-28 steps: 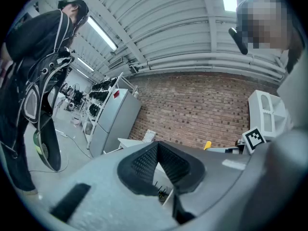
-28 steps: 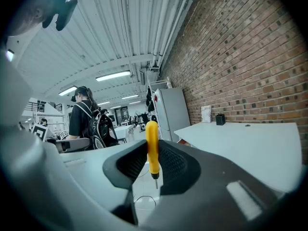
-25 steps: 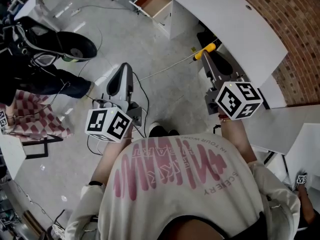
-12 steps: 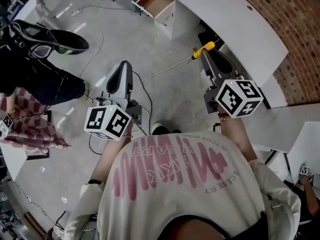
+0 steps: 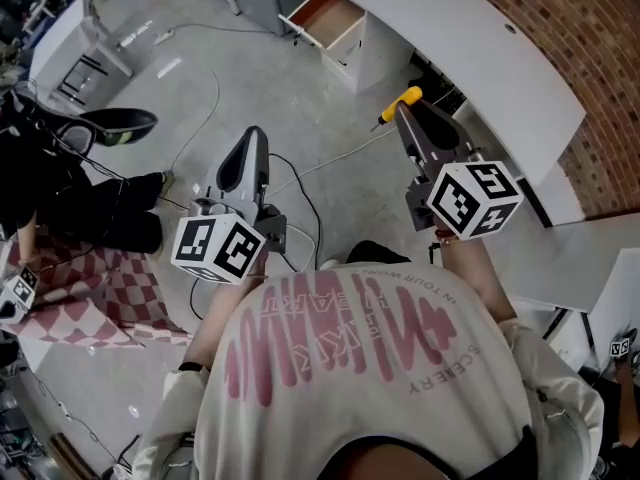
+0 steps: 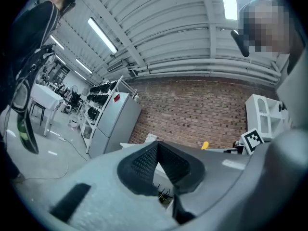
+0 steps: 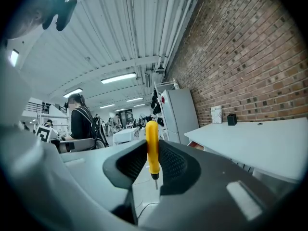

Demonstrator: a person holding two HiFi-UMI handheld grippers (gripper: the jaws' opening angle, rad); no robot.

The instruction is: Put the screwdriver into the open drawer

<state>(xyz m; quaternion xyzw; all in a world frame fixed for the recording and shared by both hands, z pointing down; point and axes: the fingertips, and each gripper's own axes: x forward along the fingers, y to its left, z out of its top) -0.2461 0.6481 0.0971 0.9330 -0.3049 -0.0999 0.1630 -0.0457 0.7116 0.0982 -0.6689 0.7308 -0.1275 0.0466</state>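
The right tongs [image 5: 403, 110] were clamped on the yellow screwdriver [image 5: 407, 97]. Its handle was pinched between the pads and crossed them. In the right gripper view the handle stood upright with the metal tip pointing down. The screwdriver was held in the air above the grey floor [image 5: 300, 88], beside the long white desk [image 5: 480, 58]. The open drawer [image 5: 327, 12] sat further ahead under the end of that desk, well apart from the screwdriver. The left tongs [image 5: 253, 140] were closed tip to tip with nothing between them, over a cable [image 5: 300, 203] on the floor.
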